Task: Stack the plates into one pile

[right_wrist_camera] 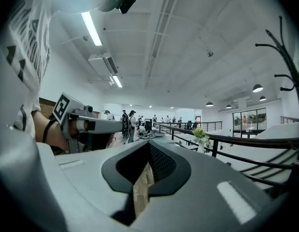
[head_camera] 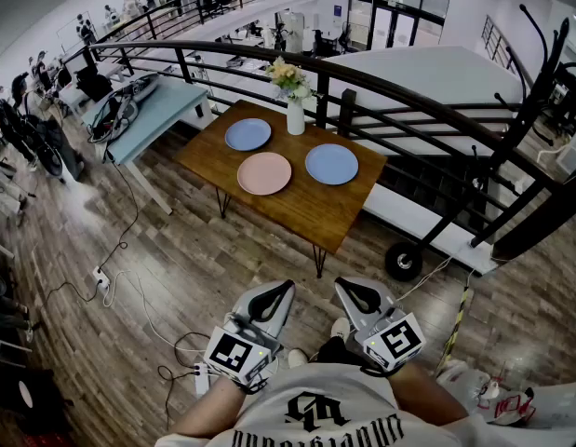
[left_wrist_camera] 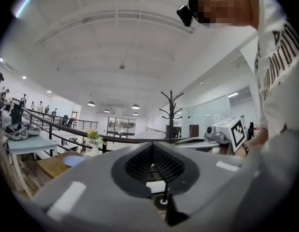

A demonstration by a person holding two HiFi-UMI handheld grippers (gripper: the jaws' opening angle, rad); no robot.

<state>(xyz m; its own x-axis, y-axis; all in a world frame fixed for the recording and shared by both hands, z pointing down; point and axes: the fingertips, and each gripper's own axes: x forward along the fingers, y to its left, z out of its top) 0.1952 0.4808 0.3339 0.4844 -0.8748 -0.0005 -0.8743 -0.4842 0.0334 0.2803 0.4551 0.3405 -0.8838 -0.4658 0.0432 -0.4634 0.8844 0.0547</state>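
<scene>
Three plates lie apart on the wooden table (head_camera: 334, 214) in the head view: a blue plate (head_camera: 247, 134) at the back left, a pink plate (head_camera: 264, 172) in front of it, and another blue plate (head_camera: 331, 164) to the right. Both grippers are held level close to the person's body, well short of the table. My left gripper (head_camera: 286, 287) has its jaws together and empty. My right gripper (head_camera: 341, 284) is shut too, holding nothing. In the left gripper view one blue plate (left_wrist_camera: 73, 160) shows far off beyond the shut jaws of the left gripper (left_wrist_camera: 151, 146).
A white vase of flowers (head_camera: 295, 110) stands at the table's back edge, against a black railing (head_camera: 399, 96). Cables (head_camera: 129, 287) trail over the wood floor on the left. A wheel (head_camera: 402, 261) and a coat rack (head_camera: 539, 82) are on the right.
</scene>
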